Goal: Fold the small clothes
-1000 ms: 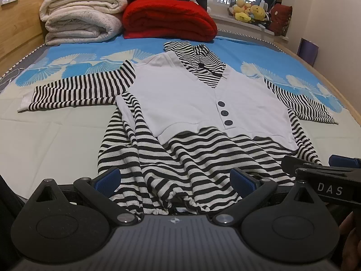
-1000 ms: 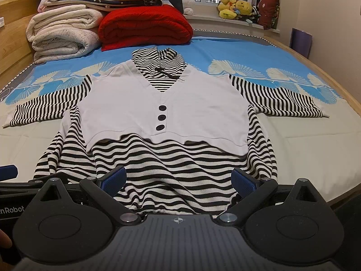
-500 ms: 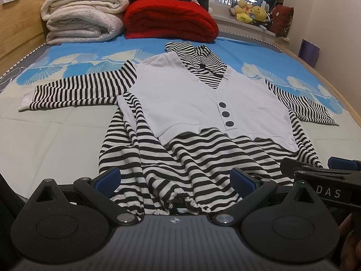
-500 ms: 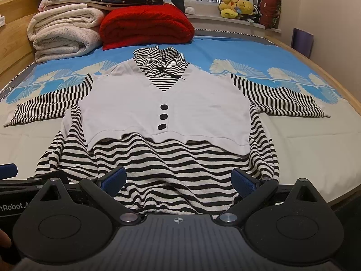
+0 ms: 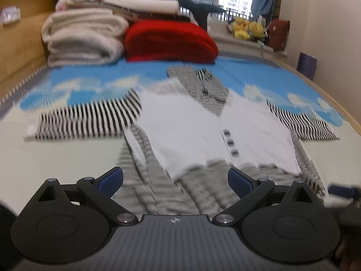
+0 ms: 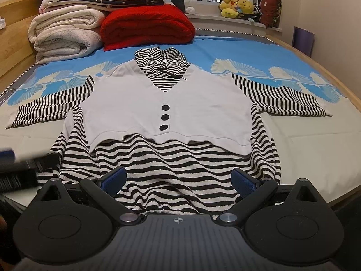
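Observation:
A small black-and-white striped top with a pale grey vest front and three dark buttons [image 6: 171,110] lies flat on the bed, sleeves spread to both sides. It also shows, blurred, in the left wrist view [image 5: 203,126]. My left gripper [image 5: 176,181] is open and empty over the lower left part of the garment. My right gripper [image 6: 179,180] is open and empty just above the striped hem. The left gripper's dark body [image 6: 13,164] shows at the left edge of the right wrist view.
Folded white blankets [image 6: 65,36] and a red blanket [image 6: 146,26] are stacked at the head of the bed. Plush toys [image 6: 237,6] sit on the windowsill. A wooden bed frame [image 6: 325,72] runs along the right, with a wall beyond it.
My left gripper has moved forward and up over the garment, and its view is blurred with motion. My right gripper has edged slightly forward. The garment lies as before.

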{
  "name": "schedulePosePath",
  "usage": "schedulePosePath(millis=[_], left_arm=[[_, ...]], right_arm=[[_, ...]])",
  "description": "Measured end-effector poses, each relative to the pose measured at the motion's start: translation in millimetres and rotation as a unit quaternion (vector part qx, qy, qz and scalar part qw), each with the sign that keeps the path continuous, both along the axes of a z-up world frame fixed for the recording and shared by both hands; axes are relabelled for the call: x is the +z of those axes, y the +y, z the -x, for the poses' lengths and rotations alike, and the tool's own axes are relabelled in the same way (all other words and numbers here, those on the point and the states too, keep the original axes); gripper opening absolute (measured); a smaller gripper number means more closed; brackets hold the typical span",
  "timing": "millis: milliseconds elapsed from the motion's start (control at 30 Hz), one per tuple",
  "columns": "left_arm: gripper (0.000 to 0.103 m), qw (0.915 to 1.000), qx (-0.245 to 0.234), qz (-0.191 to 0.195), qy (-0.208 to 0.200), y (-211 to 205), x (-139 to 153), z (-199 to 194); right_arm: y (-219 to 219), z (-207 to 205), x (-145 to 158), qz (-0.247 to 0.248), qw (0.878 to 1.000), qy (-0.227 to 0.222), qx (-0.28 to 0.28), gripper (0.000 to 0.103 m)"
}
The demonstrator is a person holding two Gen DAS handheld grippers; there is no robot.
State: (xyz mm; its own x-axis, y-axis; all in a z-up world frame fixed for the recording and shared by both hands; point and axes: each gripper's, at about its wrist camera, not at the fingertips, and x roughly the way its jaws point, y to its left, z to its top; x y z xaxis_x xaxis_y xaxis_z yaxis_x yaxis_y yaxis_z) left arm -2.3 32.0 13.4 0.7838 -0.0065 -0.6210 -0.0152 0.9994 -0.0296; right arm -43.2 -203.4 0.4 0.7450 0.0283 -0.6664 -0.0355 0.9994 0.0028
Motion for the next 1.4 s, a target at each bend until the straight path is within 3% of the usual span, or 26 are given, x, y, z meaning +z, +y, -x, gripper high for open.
schedulePosePath(millis=[200, 333, 400, 500, 600, 667, 733, 833, 933, 1033, 1167, 1300, 1400], left_arm=[[0.100, 0.9970, 0.002, -0.031, -0.070, 21, 40, -60], [0.100, 0.9914, -0.003, -0.050, -0.120, 36, 51, -115], [0.099, 0.9912, 0.001, -0.050, -0.123, 47, 48, -145], [0.087, 0.9902, 0.012, -0.062, -0.125, 68, 28, -179], [0.078, 0.9877, 0.068, -0.087, -0.110, 97, -4, -197], [0.060, 0.9885, 0.130, -0.063, -0.046, 126, -12, -215], [0.060, 0.9859, 0.158, -0.023, -0.049, 152, -10, -223], [0.060, 0.9801, 0.191, -0.024, -0.050, 181, -9, -234], [0.060, 0.9751, 0.217, 0.039, -0.023, 223, -14, -246], [0.060, 0.9632, 0.259, 0.071, 0.018, 267, -31, -254], [0.060, 0.9420, 0.317, 0.096, 0.054, 325, -47, -262], [0.060, 0.9107, 0.371, 0.143, 0.110, 369, -77, -258], [0.060, 0.8877, 0.403, 0.172, 0.142, 388, -96, -247]], right_arm=[[0, -2, -1, -0.002, 1.000, 0.004, -0.001, 0.098], [0, -5, -3, -0.002, 1.000, 0.008, -0.006, 0.098], [-1, -6, -4, -0.001, 1.000, 0.012, -0.007, 0.097], [-2, -9, -4, -0.001, 1.000, 0.011, -0.010, 0.095], [-5, -11, 0, 0.005, 1.000, -0.004, -0.009, 0.091], [-6, -14, 6, 0.013, 1.000, -0.018, -0.007, 0.091], [-7, -18, 11, 0.020, 0.999, -0.029, -0.003, 0.091], [-8, -31, 23, 0.024, 0.999, -0.040, 0.004, 0.091], [-6, -53, 38, 0.013, 0.998, -0.051, 0.021, 0.091], [4, -83, 58, 0.001, 0.995, -0.081, 0.054, 0.088], [25, -132, 83, 0.007, 0.983, -0.158, 0.097, 0.088], [42, -190, 96, 0.000, 0.970, -0.203, 0.134, 0.088], [42, -224, 90, -0.002, 0.964, -0.227, 0.138, 0.088]])
